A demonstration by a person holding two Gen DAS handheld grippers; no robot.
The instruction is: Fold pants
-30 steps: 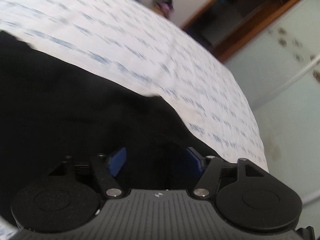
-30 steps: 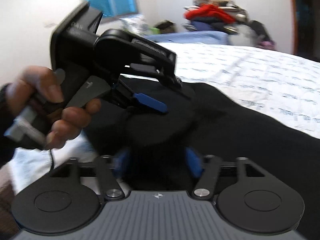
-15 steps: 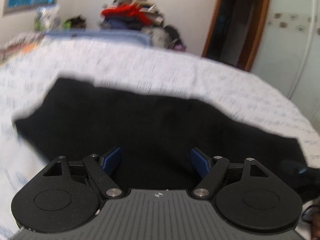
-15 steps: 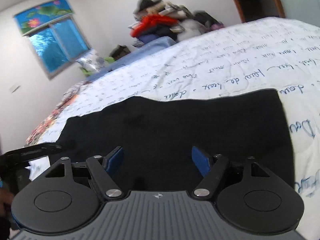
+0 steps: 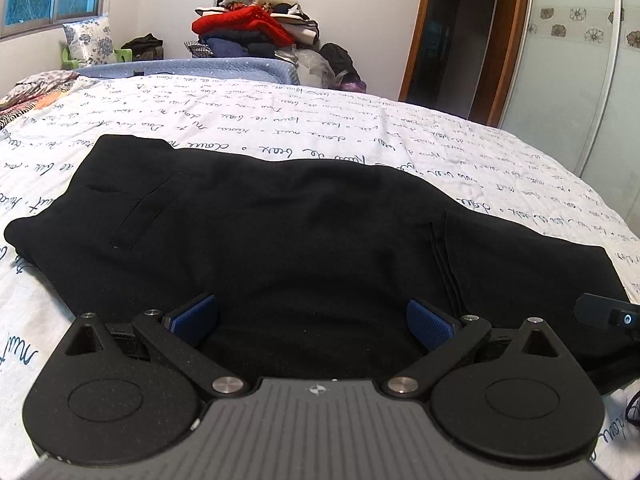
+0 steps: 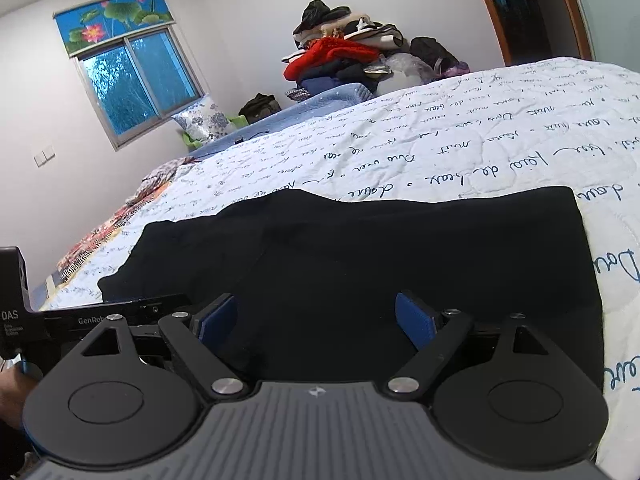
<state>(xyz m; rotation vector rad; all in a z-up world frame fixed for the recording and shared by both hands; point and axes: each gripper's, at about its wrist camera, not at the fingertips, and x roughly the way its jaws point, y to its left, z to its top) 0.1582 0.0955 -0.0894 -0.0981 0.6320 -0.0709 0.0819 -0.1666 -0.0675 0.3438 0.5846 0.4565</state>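
Observation:
Black pants (image 5: pixel 304 232) lie flat across the white quilted bed (image 5: pixel 280 120), a back pocket showing at their left end. My left gripper (image 5: pixel 312 320) hovers over their near edge, its jaws opening wide, blue pads (image 5: pixel 196 314) apart and pressing on nothing. In the right wrist view the same pants (image 6: pixel 380 248) spread ahead, their square end at the right. My right gripper (image 6: pixel 316 316) is likewise opening above the near edge, with only cloth below the gap. The left gripper's body (image 6: pixel 80 320) shows at the right wrist view's left edge.
A pile of clothes (image 5: pixel 256 28) topped with a red garment stands behind the bed's far side. A window (image 6: pixel 136 80) is at the far left, a wooden door frame (image 5: pixel 416 40) and white wardrobe (image 5: pixel 580 80) at the right. Patterned fabric (image 5: pixel 28 96) lies on the bed's far-left corner.
Both grippers swung round to face the far wall and rolled level, lowering to the pants' near edge. Their jaws have spread wider, and the pants now lie flat.

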